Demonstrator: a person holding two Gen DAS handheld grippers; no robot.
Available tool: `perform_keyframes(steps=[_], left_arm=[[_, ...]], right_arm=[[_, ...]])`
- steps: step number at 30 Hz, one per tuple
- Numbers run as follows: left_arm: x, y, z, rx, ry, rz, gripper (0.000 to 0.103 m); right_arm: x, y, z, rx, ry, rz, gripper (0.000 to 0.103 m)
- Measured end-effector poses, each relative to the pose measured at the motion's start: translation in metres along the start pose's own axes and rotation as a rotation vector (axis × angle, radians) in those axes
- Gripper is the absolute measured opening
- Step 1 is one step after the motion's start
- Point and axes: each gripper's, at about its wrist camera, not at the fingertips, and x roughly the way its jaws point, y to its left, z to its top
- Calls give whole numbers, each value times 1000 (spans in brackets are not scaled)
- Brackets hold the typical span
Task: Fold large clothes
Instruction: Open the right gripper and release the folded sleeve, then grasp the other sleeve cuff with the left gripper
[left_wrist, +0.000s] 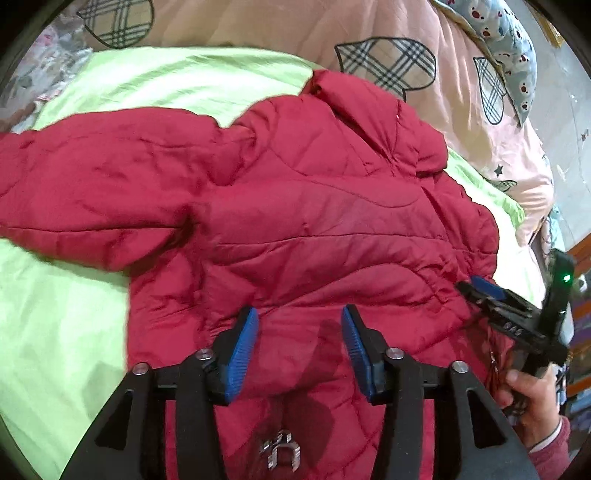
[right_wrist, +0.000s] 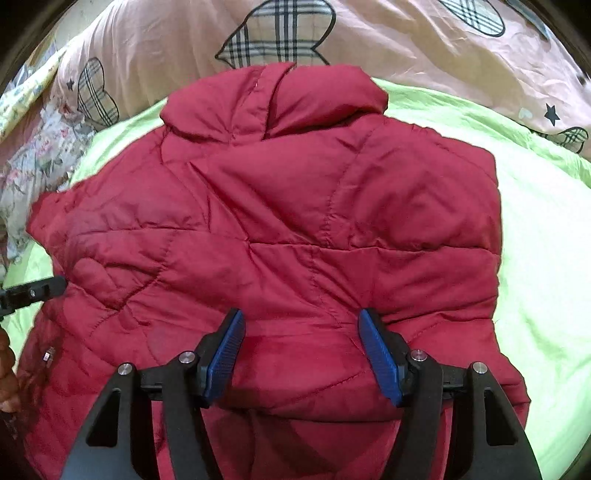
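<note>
In the left wrist view, a red quilted jacket lies spread flat on a lime-green sheet covering the bed. Its collar points toward a pink quilt printed with plaid hearts, and 1 sleeve stretches out to the left edge of the picture. The left claw hangs over the lower body of the jacket with its 2 blue pads spread apart; red fabric shows in the gap, but the pads do not press on it. At the right edge, the right claw reaches in to the jacket's side, carried by a hand in a reddish cuff. A pale blue patterned pillow sits at the top right.

In the right wrist view, the jacket fills the middle, collar at the top, the green sheet bare to its right. The right claw is spread wide above the jacket's lower part, pinching nothing. The tip of the left claw touches the jacket's left edge; its jaws are hidden here. Floral bedding lies at the far left.
</note>
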Motion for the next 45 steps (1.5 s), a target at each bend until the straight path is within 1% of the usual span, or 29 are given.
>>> perform_keyframes(steps=[3, 4, 6, 9, 13, 18, 23, 26, 29, 35, 38, 41, 44, 45], left_arm=[[-16, 9, -4, -25, -23, 8, 58], [-22, 13, -5, -38, -33, 8, 64], [-34, 23, -9, -75, -55, 17, 72], [-51, 42, -14, -136, -89, 0, 73], [-66, 73, -18, -218, -116, 7, 75], [-79, 113, -21, -323, -132, 34, 76], [-92, 151, -22, -400, -149, 65, 76], [-100, 181, -20, -461, -173, 101, 76], [-107, 211, -17, -536, -202, 108, 76], [-107, 263, -3, -626, -234, 162, 76], [-102, 284, 9, -664, -252, 131, 76], [-103, 297, 24, -677, -280, 151, 76], [-101, 300, 33, -673, -299, 163, 72], [-100, 299, 34, -664, -303, 171, 59]], right_arm=[[-18, -2, -1, 34, -27, 29, 66], [-25, -3, -1, 44, -38, 42, 66], [-39, -5, -2, 60, -55, 65, 66], [-59, -3, -1, 68, -73, 87, 67], [-79, 2, -4, 61, -92, 123, 69], [-97, 11, -13, 52, -111, 164, 71], [-105, 19, -21, 54, -91, 193, 72], [-112, 23, -28, 48, -88, 207, 72], [-121, 27, -35, 42, -87, 218, 72], [-132, 29, -42, 48, -98, 219, 72], [-135, 29, -43, 49, -102, 215, 72], [-137, 28, -44, 53, -107, 214, 72], [-136, 26, -46, 63, -103, 212, 72], [-136, 25, -47, 64, -102, 212, 72]])
